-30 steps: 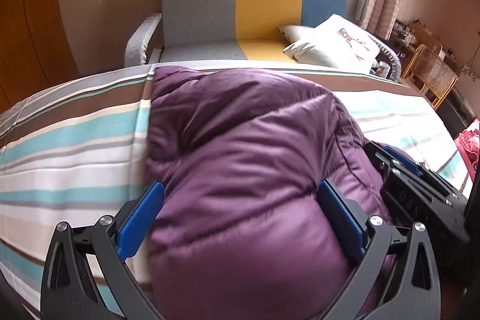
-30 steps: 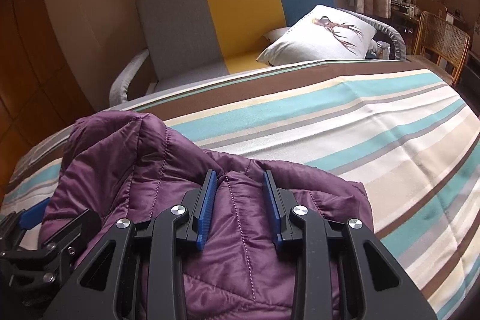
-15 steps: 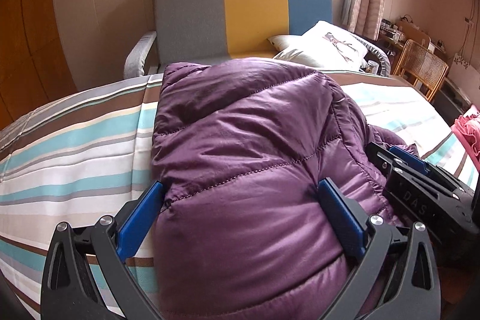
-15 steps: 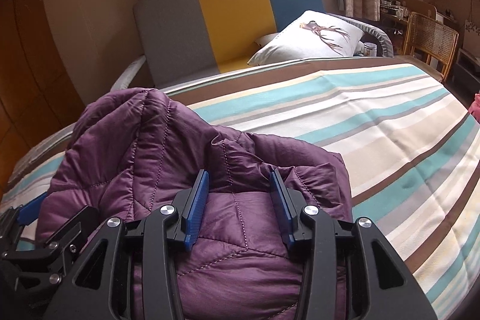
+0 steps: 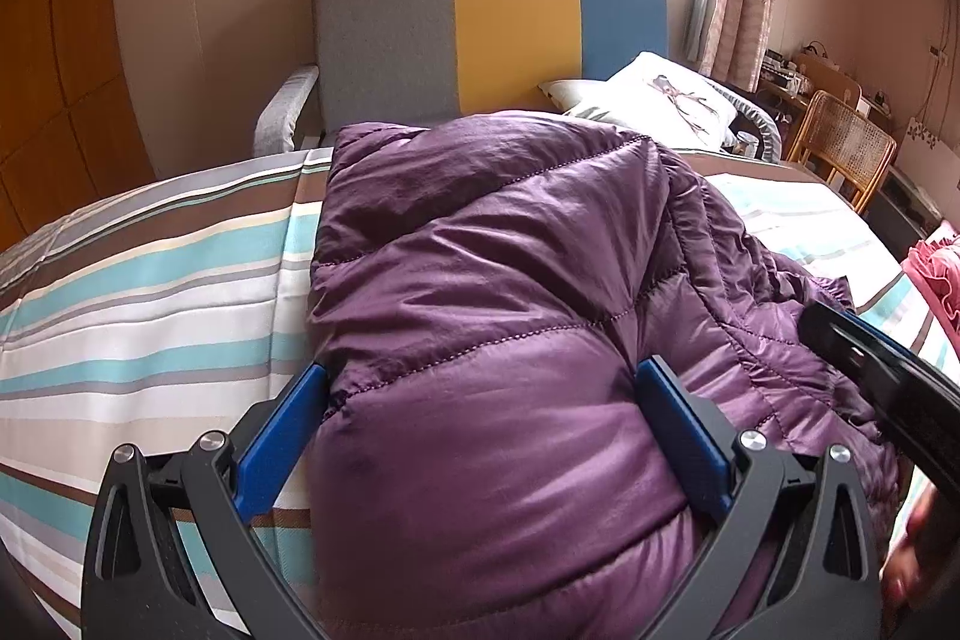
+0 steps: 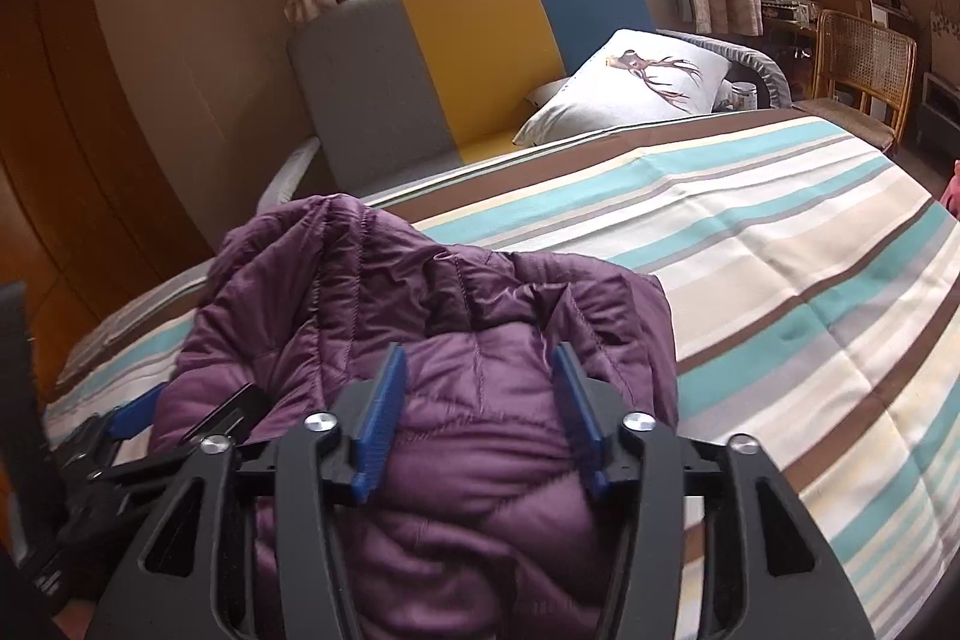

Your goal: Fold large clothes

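A purple quilted jacket (image 5: 492, 292) lies bunched up on the striped bed (image 5: 150, 292). My left gripper (image 5: 483, 400) stands open and wide at the jacket's near end. The padded bulk swells up between its blue pads (image 5: 282, 430). My right gripper (image 6: 477, 388) is over the jacket (image 6: 420, 292) further right. Its jaws are opening, and a puffy fold sits loosely between the pads (image 6: 378, 412). Each gripper shows at the edge of the other's view: the right gripper (image 5: 870, 370) and the left gripper (image 6: 138, 412).
A grey, yellow and blue sofa (image 6: 480, 52) with a white deer-print pillow (image 6: 636, 88) stands beyond the bed, under a window. A wicker chair (image 6: 858, 58) is at the far right. Wooden panels (image 5: 54, 70) line the left wall. Something pink (image 5: 936, 280) lies at the bed's right edge.
The right gripper's jaws have spread apart, loosening the jacket fold they pinched, and it has drawn back a little. The left gripper's jaws stay equally wide, and its view has tipped upward.
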Demonstrator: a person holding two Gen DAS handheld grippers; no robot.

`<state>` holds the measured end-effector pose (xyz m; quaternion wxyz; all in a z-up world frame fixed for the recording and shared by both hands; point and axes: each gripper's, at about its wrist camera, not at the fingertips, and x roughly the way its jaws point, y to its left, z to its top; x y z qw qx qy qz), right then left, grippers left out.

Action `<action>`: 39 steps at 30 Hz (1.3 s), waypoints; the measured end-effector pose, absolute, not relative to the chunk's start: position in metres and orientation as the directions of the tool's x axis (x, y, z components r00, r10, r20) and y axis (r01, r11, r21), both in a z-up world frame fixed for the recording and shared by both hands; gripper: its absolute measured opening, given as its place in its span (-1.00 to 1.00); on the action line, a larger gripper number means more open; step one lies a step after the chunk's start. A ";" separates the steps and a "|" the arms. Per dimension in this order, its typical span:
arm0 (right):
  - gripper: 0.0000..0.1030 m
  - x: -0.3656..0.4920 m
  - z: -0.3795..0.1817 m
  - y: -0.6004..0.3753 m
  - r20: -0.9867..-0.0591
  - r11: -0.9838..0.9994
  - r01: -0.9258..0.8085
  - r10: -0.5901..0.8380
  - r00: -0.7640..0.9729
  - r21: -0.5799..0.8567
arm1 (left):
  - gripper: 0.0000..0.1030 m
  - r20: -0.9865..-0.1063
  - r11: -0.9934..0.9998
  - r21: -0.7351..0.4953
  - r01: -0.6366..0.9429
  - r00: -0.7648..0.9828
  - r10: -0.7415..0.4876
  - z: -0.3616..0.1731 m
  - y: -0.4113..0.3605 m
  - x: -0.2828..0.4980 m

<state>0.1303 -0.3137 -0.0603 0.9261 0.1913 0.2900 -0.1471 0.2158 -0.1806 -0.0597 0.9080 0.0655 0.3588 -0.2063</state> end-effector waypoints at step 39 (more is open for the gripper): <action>0.26 0.089 -0.098 -0.354 -0.657 0.743 0.426 0.024 0.754 0.516 | 0.97 -0.728 0.794 -0.367 0.485 0.381 -0.570 -0.065 -0.116 0.211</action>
